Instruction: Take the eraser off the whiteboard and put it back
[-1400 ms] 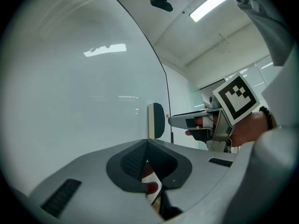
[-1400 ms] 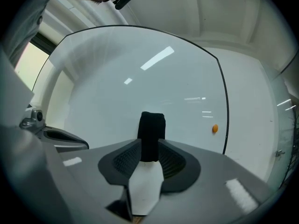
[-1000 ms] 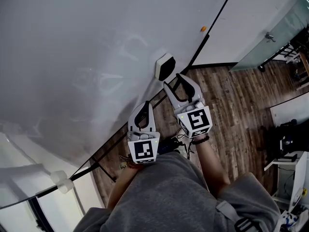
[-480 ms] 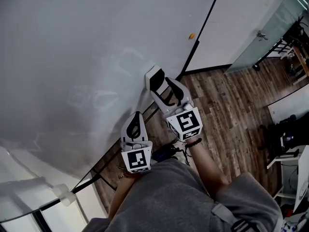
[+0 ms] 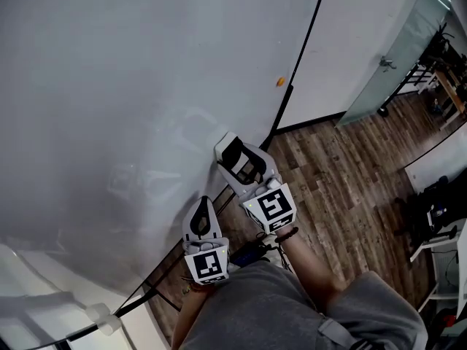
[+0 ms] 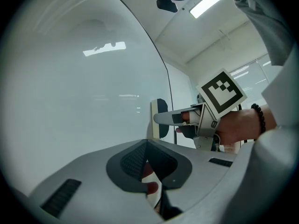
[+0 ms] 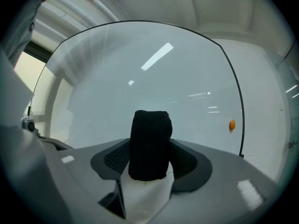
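Nearest me, the left gripper (image 5: 203, 204) sits level and idle just short of the board, its jaws closed together on nothing; I judge it is parked low so it stays out of the working side's way. Just beyond it, the right gripper (image 5: 232, 155) reaches forward to the white-bodied block eraser with black felt (image 7: 149, 141), which is on the large glossy whiteboard (image 5: 131, 86) near its lower right edge. Its jaws have just been opening and now stand as wide as they go, with the eraser between them but not squeezed. I read that as making room to straddle the block before closing on it. The head view shows only that the jaws flank the eraser. The right gripper view shows the black felt standing upright in the gap, between the two pads. The left gripper view adds a side profile: the eraser (image 6: 159, 118) lying flat against the board with one jaw alongside it. Farther off, a small orange round magnet (image 5: 280, 82) sits by the board's dark edge strip, and the wood-plank floor (image 5: 350, 166) lies beyond.
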`<action>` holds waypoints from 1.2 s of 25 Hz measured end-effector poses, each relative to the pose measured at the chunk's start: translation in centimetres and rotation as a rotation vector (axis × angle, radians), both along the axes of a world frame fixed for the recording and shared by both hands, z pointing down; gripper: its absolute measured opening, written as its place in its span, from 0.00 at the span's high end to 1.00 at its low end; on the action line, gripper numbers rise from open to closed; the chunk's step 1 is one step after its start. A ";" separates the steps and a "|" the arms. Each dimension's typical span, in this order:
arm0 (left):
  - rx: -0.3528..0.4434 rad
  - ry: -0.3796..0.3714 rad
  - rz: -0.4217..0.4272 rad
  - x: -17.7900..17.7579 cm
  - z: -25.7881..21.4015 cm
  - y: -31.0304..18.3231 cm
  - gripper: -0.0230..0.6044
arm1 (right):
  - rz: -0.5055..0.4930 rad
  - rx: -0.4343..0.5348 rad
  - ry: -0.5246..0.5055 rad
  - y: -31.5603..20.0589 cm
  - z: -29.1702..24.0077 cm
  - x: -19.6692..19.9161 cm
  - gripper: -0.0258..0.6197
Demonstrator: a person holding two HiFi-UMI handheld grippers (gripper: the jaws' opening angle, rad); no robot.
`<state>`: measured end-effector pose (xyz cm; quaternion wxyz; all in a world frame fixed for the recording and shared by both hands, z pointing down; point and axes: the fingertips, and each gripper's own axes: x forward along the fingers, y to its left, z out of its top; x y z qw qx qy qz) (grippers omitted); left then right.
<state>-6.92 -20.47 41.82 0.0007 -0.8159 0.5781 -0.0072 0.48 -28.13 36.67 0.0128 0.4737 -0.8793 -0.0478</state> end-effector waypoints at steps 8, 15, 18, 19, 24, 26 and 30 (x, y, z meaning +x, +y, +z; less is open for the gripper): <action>0.017 -0.027 -0.004 -0.4 0.0 -0.5 0.96 | -0.007 0.016 -0.027 -0.6 -0.5 -0.1 0.56; 0.001 -0.024 -0.015 -0.8 0.3 -0.2 0.96 | -0.005 0.022 -0.039 -0.3 -0.9 -0.1 0.58; 0.004 -0.028 -0.016 -1.1 0.4 -0.3 0.96 | 0.010 0.028 -0.037 -0.4 -0.7 -0.1 0.58; 0.003 -0.029 -0.023 -1.4 0.4 -0.3 0.96 | 0.012 0.029 -0.037 -0.3 -0.7 -0.3 0.59; 0.006 -0.020 -0.025 -1.1 0.3 -0.2 0.96 | 0.011 0.027 -0.037 -0.4 -0.9 0.1 0.59; 0.008 -0.015 -0.026 -1.1 0.4 -0.1 0.96 | 0.010 0.028 -0.041 -0.5 -0.9 0.1 0.59; 0.007 -0.017 -0.021 -0.9 0.9 -0.3 0.96 | 0.008 0.026 -0.054 -0.7 -0.5 -0.1 0.59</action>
